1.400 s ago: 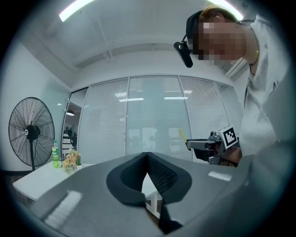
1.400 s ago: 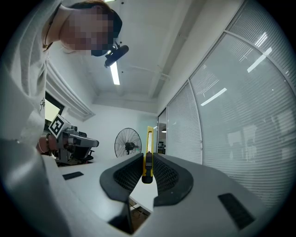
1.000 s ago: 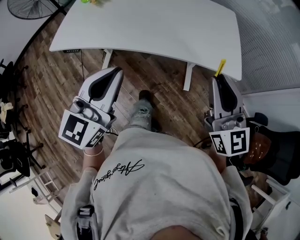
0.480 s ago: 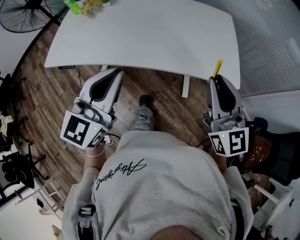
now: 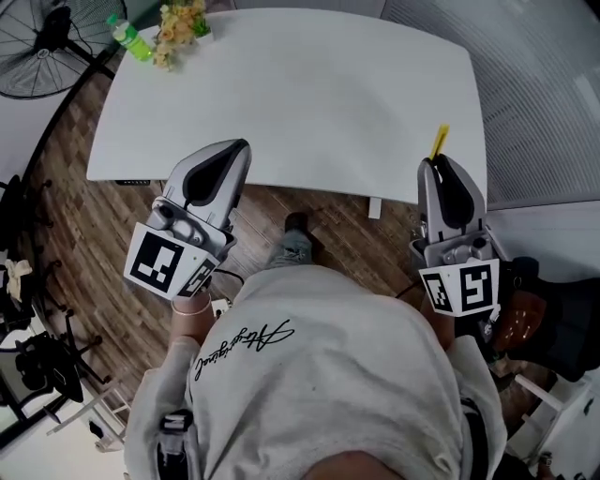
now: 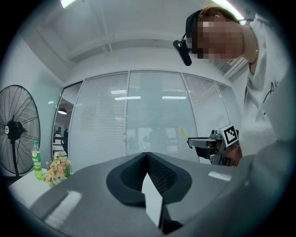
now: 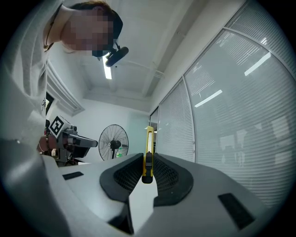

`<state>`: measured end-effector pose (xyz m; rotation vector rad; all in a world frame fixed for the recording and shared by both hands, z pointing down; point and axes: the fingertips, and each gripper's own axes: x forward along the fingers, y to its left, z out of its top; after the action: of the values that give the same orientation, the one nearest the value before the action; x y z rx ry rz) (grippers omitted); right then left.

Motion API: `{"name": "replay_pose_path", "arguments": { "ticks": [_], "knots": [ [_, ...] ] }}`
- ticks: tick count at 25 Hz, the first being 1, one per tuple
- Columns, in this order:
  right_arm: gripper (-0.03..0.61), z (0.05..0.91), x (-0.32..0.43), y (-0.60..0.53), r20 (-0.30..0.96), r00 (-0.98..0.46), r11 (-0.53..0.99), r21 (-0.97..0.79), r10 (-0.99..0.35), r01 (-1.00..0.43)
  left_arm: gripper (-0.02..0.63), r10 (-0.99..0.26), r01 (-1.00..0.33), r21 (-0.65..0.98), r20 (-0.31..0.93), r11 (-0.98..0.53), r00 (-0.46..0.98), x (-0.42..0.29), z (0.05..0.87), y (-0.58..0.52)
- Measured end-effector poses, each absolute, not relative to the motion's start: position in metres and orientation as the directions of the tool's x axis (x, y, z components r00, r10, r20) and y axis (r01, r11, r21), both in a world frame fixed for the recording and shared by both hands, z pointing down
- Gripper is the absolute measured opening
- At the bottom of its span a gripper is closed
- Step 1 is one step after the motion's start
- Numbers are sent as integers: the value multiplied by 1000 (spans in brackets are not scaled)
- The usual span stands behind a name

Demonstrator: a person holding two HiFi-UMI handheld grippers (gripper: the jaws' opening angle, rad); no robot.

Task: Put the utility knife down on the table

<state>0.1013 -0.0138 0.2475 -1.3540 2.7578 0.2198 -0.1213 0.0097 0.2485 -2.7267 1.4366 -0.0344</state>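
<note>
In the head view the utility knife (image 5: pixel 440 137) is mostly hidden behind the right gripper (image 5: pixel 441 167), with only its yellow tip showing past the jaws. In the right gripper view its lower end sinks out of sight between the pads clamped on it. The standing fan (image 5: pixel 47 42) is cut off by the head view's top left edge. The green bottle (image 5: pixel 128 39) and the flowers (image 5: pixel 178 26) at the far corner of the table (image 5: pixel 309 94) are too small for any label or detail to be made out.
</note>
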Motion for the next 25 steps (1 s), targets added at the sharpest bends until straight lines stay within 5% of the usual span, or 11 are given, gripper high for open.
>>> {"name": "replay_pose_path", "arguments": {
  "ticks": [25],
  "knots": [
    [66,234,75,-148,-131,-538,527,110,-833,-842,-4,-776,-774,-76,-1,-628,630,-155,239,-139]
  ]
}}
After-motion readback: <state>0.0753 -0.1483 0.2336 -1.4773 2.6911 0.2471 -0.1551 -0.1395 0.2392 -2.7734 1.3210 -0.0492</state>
